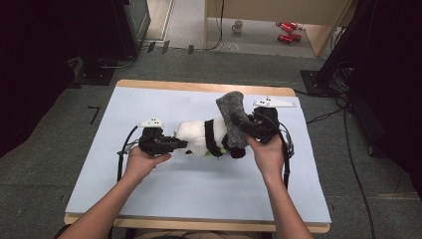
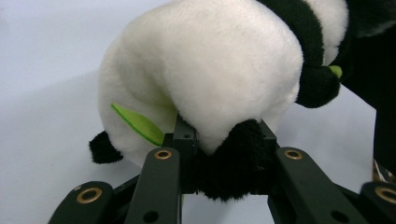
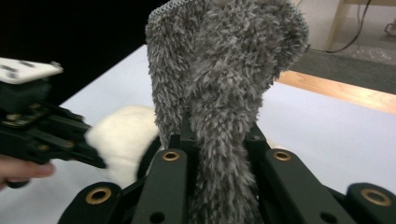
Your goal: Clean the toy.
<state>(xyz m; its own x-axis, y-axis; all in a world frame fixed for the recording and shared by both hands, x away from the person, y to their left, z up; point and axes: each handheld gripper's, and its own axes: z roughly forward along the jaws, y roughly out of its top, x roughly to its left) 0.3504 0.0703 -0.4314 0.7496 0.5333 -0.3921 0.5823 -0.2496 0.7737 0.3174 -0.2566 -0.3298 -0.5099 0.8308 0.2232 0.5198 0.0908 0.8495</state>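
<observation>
A black-and-white panda plush [image 1: 196, 134] lies on its side in the middle of the pale blue mat [image 1: 149, 189]. My left gripper [image 1: 183, 144] comes at it from the left. In the left gripper view the jaws of the left gripper [image 2: 224, 140] are shut on a black furry limb of the panda [image 2: 210, 70], beside a green leaf [image 2: 137, 123]. My right gripper [image 1: 244, 130] is shut on a grey fuzzy cloth [image 1: 233, 117] that stands up over the panda's right end. In the right gripper view the cloth [image 3: 224, 70] rises out of the right gripper [image 3: 219, 140].
The mat covers a wooden table whose edge [image 1: 199, 87] runs along the back. Dark equipment stands at both sides, with cables [image 1: 348, 144] on the floor to the right. A mug [image 1: 238, 26] and red cans [image 1: 287, 31] lie on the floor far behind.
</observation>
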